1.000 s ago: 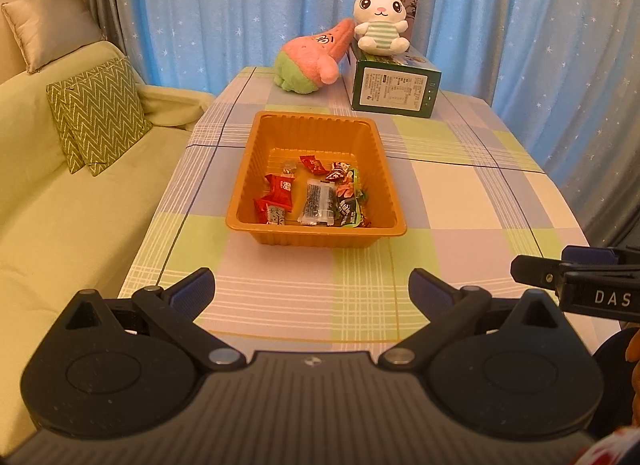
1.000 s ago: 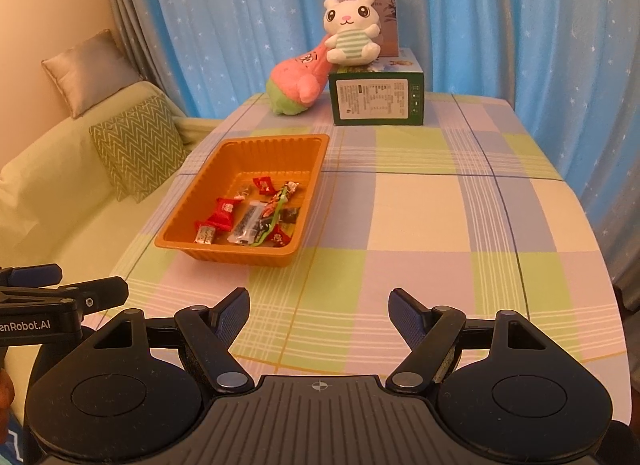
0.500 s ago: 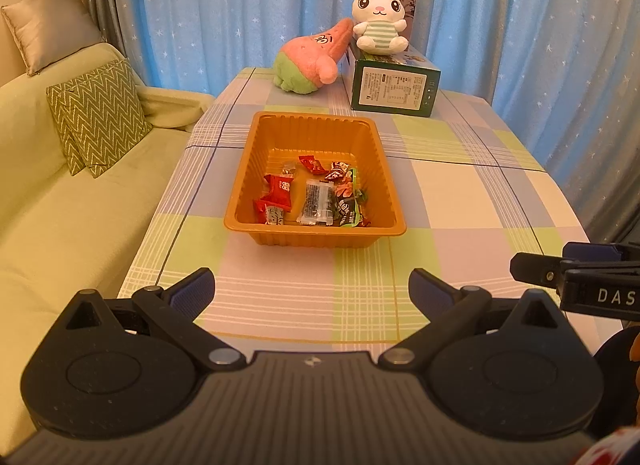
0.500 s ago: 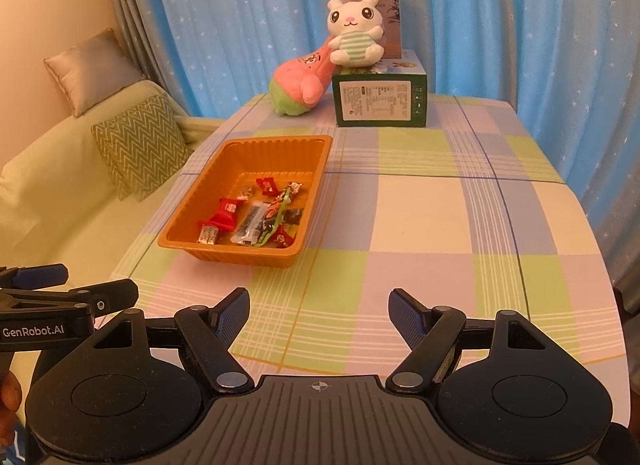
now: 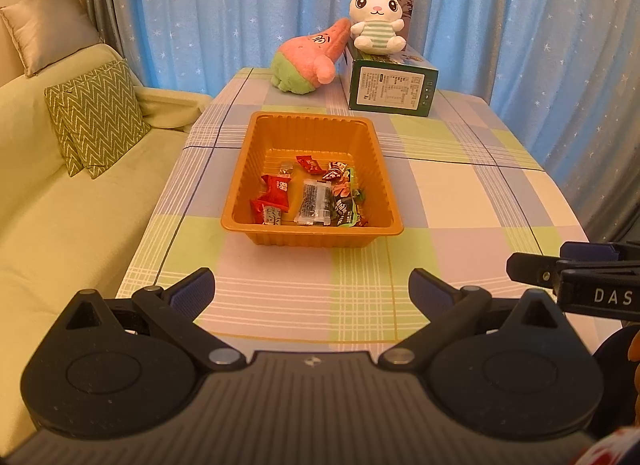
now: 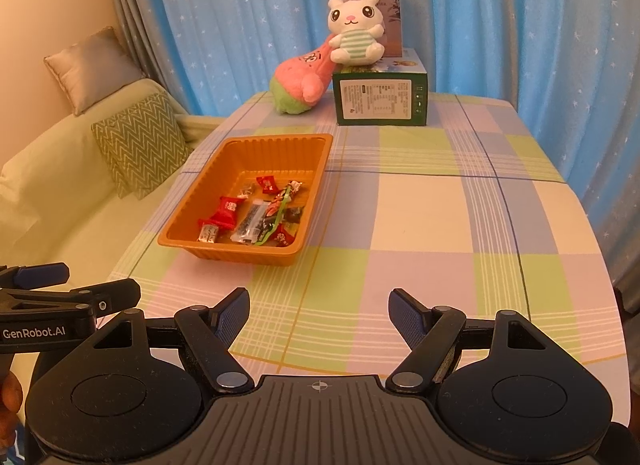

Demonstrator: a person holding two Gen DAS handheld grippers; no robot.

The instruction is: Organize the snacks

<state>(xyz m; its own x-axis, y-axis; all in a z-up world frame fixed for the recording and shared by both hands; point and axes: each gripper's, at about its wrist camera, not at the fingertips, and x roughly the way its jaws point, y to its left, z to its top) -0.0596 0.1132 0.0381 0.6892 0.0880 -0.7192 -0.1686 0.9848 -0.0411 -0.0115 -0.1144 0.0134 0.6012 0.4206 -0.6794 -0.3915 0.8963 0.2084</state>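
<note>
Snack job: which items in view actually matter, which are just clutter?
Job: orange tray; snack packets inside it; left gripper and right gripper, both open, empty.

Clutter: bunny plush, pink plush, green box, sofa cushions.

Blue star-print curtains (image 5: 240,5) span the back wall. Pale green sofa (image 5: 60,225) on the left, touching the bench (image 6: 440,205) edge, with a chevron cushion (image 5: 96,117) and a grey cushion (image 5: 48,29). Checked cloth on bench. Warm indoor light.

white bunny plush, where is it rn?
In both wrist views the white bunny plush sits atop the green box at the table's far end, right of the pink plush.
</note>
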